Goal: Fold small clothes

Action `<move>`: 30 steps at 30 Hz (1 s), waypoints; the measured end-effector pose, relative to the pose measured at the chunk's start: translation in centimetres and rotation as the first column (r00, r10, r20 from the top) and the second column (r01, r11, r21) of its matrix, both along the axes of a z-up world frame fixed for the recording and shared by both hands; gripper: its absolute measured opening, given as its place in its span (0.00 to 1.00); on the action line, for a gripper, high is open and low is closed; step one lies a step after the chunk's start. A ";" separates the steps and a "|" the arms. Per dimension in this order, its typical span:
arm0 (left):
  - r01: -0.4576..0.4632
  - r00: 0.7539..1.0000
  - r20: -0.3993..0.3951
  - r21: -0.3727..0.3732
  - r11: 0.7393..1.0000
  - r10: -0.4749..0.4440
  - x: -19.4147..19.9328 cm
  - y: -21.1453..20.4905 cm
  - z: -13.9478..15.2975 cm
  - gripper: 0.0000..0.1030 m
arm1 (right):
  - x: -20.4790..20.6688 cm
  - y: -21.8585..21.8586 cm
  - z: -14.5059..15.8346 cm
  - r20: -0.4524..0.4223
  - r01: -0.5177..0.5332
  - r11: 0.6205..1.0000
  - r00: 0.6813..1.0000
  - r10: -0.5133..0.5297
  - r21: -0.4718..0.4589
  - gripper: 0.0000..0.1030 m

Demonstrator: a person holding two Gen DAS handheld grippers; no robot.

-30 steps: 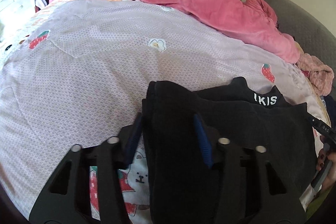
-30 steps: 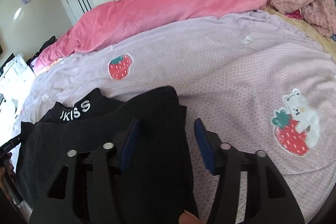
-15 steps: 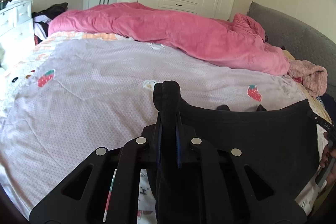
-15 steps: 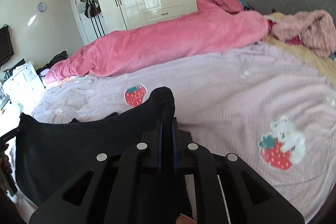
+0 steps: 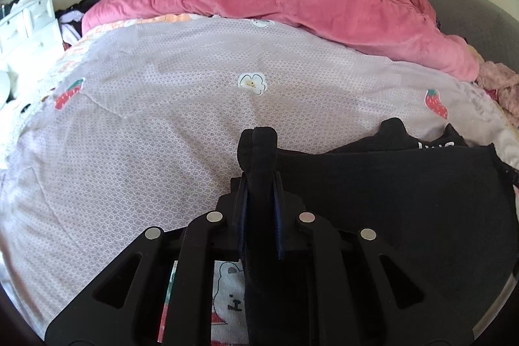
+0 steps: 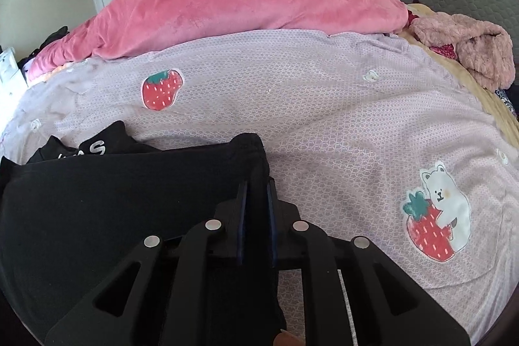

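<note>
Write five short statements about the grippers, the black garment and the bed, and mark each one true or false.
1. The left gripper is shut on the black garment. True.
2. The right gripper is open and holds nothing. False: it is shut on a corner of the same garment.
3. The garment carries white lettering. True.
4. The blanket bunched along the far side of the bed is blue. False: it is pink.
5. The bedspread is plain, with no pictures. False: it shows strawberries and a white bear.
</note>
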State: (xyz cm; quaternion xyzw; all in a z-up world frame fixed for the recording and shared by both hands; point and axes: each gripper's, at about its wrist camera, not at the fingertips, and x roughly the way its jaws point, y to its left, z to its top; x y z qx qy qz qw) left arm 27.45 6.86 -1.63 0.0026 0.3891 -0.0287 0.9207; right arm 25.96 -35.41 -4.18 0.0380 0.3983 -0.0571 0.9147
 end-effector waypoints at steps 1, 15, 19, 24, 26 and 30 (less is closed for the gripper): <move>-0.002 1.000 -0.001 0.011 1.000 0.002 0.0 -0.1 -0.1 0.10 | 0.0 0.1 -0.1 -0.001 0.004 1.000 1.000 -0.004 -0.006 0.15; -0.055 0.998 0.029 -0.005 0.998 0.055 -1.4 1.2 1.4 0.36 | -3.3 -0.4 2.6 0.116 0.006 0.999 0.993 -0.010 0.036 0.61; -0.053 0.997 0.047 -0.019 0.998 0.054 -2.6 1.4 2.6 0.44 | -4.6 0.7 3.5 0.155 -0.043 0.998 0.987 0.036 0.042 0.65; -0.026 0.998 0.048 -0.014 1.000 0.026 -4.5 0.9 3.2 0.51 | -6.5 3.4 4.4 0.192 -0.132 0.991 0.973 0.125 0.026 0.70; -0.004 0.999 0.035 0.001 1.000 0.004 -5.4 0.3 3.1 0.52 | -7.1 4.9 4.5 0.191 -0.182 0.983 0.966 0.172 0.033 0.70; 0.034 0.999 -0.006 0.036 0.999 -0.034 -6.6 -0.7 2.1 0.57 | -7.7 7.7 4.2 0.168 -0.275 0.960 0.950 0.264 0.050 0.74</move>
